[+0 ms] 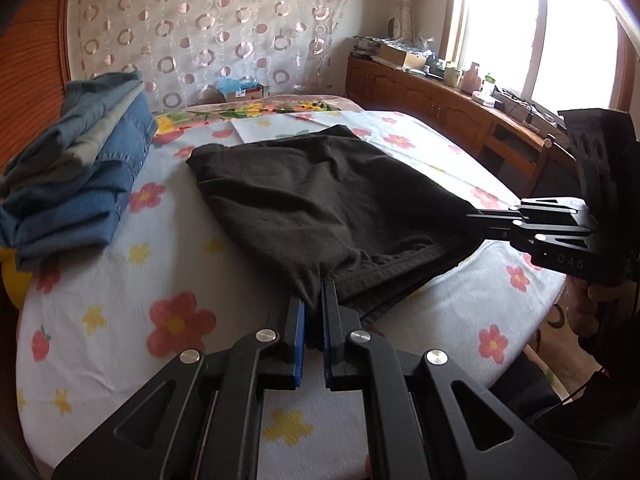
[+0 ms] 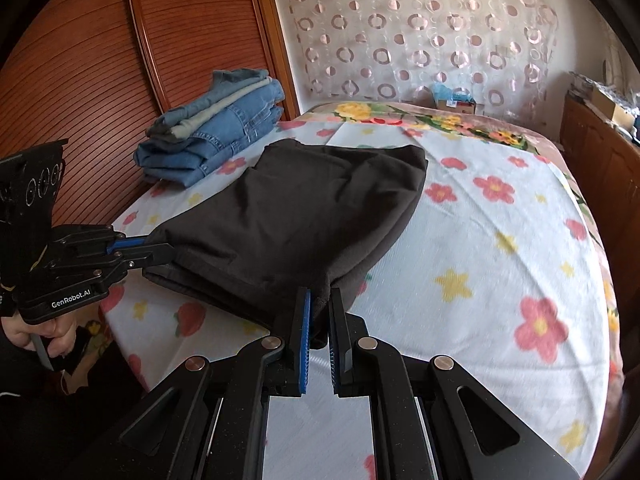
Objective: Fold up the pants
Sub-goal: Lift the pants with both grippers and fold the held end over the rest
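"GenRobot.AI" stands in white on the left gripper (image 2: pixel 160 252) body, lower left of the right wrist view; the lettering on the right gripper (image 1: pixel 476 216) is unclear.

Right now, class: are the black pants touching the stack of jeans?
Apart. The right wrist view shows flowered sheet between the black pants and the stack of jeans.

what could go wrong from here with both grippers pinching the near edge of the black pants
1. The left gripper and right gripper each pinch only a small bit of the black pants, so a corner could slip out.
2. Under the top layer, the near hem layers sit slightly offset; setting it down may leave an uneven fold.
3. The folded jeans stack lies close beside; a sideways drag could nudge it.
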Available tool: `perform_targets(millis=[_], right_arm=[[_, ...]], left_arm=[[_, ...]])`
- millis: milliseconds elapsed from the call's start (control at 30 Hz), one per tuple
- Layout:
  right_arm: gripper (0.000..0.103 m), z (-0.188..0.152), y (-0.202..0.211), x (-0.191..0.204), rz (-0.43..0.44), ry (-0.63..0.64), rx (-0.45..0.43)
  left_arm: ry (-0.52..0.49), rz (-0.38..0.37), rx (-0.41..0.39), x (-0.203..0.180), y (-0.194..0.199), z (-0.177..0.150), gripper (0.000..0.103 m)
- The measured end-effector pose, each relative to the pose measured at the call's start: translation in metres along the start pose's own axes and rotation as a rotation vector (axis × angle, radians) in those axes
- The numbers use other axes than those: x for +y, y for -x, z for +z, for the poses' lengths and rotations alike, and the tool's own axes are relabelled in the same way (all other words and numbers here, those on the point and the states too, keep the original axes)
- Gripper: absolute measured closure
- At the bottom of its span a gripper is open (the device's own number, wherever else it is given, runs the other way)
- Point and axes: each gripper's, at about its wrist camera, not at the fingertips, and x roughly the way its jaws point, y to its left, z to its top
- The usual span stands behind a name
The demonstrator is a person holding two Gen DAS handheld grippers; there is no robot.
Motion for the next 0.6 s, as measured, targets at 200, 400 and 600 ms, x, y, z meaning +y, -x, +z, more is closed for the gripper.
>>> perform_targets(millis=[200,400,600], right_arm=[[0.095,-0.001,-0.005,-0.007,0.014,-0.023,0.014],[0.095,0.003,-0.015,-0.012,0.010,-0.026,0.013],[0.095,-0.004,-0.017,-0.013,0.023,-0.030,0.005]], left_arm=[[0.028,-0.008,0.018,0.001,-0.003,-0.009,0.095],[0.027,-0.004,0.016,0.002,-0.003,-0.010,0.095],[0.015,-0.012,0.010,-0.001,0.004,-0.016,0.095]])
